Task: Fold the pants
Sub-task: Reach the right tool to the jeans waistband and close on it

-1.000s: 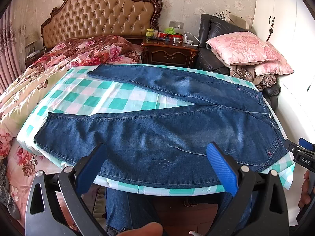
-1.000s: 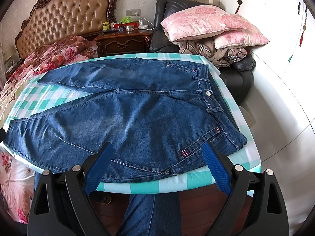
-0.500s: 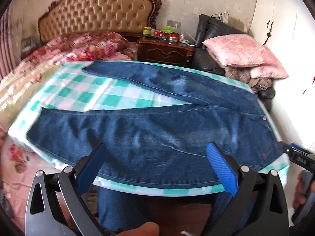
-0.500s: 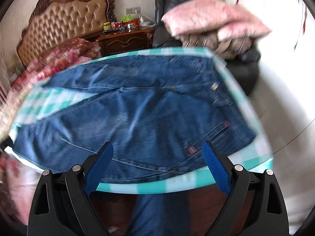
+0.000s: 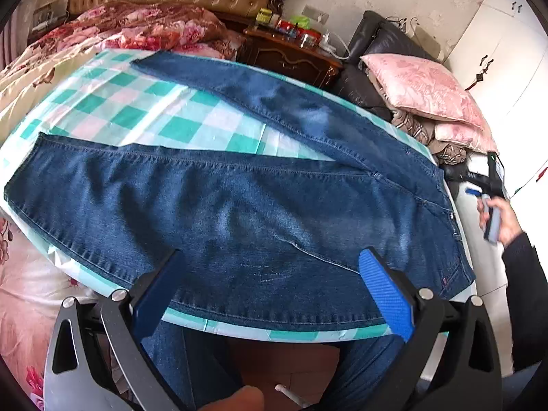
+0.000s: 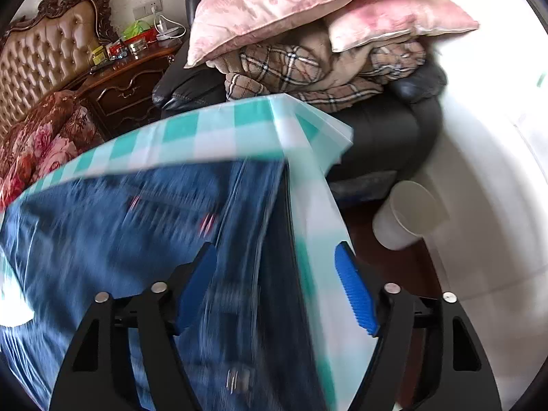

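Observation:
Blue jeans lie flat on a green-and-white checked table, legs spread to the left, waist at the right. My left gripper is open and empty over the near edge of the near leg. My right gripper is open and empty, just above the blurred waistband at the table's far right corner. It also shows in the left wrist view, held by a hand beyond the waist end.
A bed with floral covers stands behind left. A nightstand and a black chair with pink pillows stand behind the table. A white bin sits on the floor at the right.
My right gripper has swung fast to the far right corner of the table, over the waistband. My left gripper has moved closer and tilted over the near leg.

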The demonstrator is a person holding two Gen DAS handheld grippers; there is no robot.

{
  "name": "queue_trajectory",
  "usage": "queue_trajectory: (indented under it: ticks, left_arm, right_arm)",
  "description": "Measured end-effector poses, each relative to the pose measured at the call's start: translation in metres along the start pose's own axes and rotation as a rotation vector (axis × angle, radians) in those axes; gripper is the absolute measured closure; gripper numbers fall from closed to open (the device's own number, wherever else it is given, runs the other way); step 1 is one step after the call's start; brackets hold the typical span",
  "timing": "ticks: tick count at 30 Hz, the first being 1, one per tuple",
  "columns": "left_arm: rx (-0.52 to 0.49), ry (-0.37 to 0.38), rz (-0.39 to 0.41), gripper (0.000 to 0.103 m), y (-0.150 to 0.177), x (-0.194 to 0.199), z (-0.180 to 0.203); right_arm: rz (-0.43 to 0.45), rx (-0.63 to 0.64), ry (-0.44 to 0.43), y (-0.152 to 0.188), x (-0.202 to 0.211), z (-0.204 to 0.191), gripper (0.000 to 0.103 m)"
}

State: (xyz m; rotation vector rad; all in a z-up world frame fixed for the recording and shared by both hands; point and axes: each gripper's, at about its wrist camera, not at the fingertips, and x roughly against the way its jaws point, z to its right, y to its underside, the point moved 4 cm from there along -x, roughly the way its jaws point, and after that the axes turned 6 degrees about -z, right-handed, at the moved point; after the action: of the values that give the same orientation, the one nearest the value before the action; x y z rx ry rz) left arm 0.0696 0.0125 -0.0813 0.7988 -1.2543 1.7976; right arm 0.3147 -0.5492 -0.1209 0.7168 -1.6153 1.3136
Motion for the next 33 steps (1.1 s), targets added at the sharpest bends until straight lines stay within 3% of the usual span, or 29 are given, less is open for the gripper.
queue_trajectory:
  ticks: [8, 11, 13, 15, 17, 22, 25, 28, 31, 33]
  left_arm:
    - [0.086, -0.042, -0.048, 0.002, -0.009, -0.021, -0.023]
    - [0.095, -0.058, -0.060, 0.002, -0.009, -0.026, -0.028]
    - [0.107, -0.060, -0.064, 0.002, -0.008, -0.027, -0.031]
    - [0.118, -0.057, -0.065, 0.002, -0.008, -0.027, -0.032]
    - [0.124, -0.051, -0.066, 0.002, -0.008, -0.027, -0.031]
    - [0.105, -0.033, -0.043, 0.002, -0.007, -0.019, -0.023]
    - [0.091, -0.018, -0.025, 0.002, -0.008, -0.015, -0.018]
    - [0.072, 0.001, -0.001, 0.002, -0.012, -0.008, -0.012]
    - [0.055, 0.020, 0.016, 0.002, -0.013, -0.002, -0.011]
    - [0.063, 0.054, 0.016, 0.002, -0.014, -0.001, -0.015]
  right_arm:
    - [-0.047, 0.085, 0.018, -0.051, -0.070, -0.008, 0.043]
    - [-0.061, 0.117, 0.002, -0.058, -0.085, -0.011, 0.055]
    - [-0.059, 0.143, -0.028, -0.061, -0.086, -0.017, 0.077]
    - [-0.044, 0.223, -0.001, -0.058, -0.083, -0.030, 0.090]
    - [-0.020, 0.249, 0.008, -0.057, -0.073, -0.036, 0.091]
    - [0.148, 0.252, -0.141, -0.045, 0.011, -0.051, 0.091]
    - [0.283, 0.351, -0.253, -0.006, 0.092, -0.078, 0.092]
    - [0.379, 0.458, -0.412, 0.070, 0.167, -0.095, 0.092]
    - [0.408, 0.507, -0.597, 0.153, 0.205, -0.088, 0.092]
    - [0.364, 0.488, -0.678, 0.203, 0.204, -0.073, 0.092]
